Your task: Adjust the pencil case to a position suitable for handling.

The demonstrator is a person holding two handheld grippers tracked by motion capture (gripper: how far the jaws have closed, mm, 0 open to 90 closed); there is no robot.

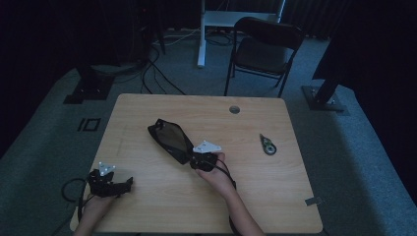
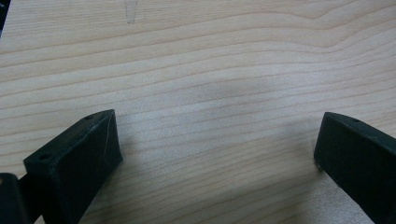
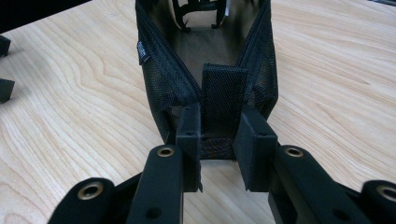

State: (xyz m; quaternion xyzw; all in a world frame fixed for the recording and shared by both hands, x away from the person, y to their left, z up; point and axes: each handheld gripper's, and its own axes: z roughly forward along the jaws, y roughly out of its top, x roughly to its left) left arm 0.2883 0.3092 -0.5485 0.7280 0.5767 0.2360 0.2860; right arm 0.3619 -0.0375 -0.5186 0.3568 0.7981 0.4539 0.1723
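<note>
We see a black mesh pouch (image 1: pixel 169 139) lying open near the middle of the table (image 1: pixel 147 108), its zipped mouth gaping so that the dark lining shows. In the right gripper view the pouch (image 3: pixel 159 93) stretches away from the camera, and a short tab of the same mesh stands up at its near end. The right gripper (image 3: pixel 217 140) is clenched on that end of the pouch, its two black jaws pressing the fabric from either side just below the tab. In the high view the right gripper (image 1: pixel 201 158) sits at the pouch's near right corner, held by a hand whose forearm comes up from the bottom edge. To the right of the pouch, well apart from it, lies a small tape dispenser (image 1: pixel 268 145), and beyond the pouch a round cable hole (image 1: pixel 234 109) is cut into the tabletop. To the left of the pouch and nearer the person, the left gripper (image 1: pixel 125 184) rests low over the wood; in its own view the left gripper (image 2: pixel 217 149) is released, jaws standing wide with bare table between them.
</note>
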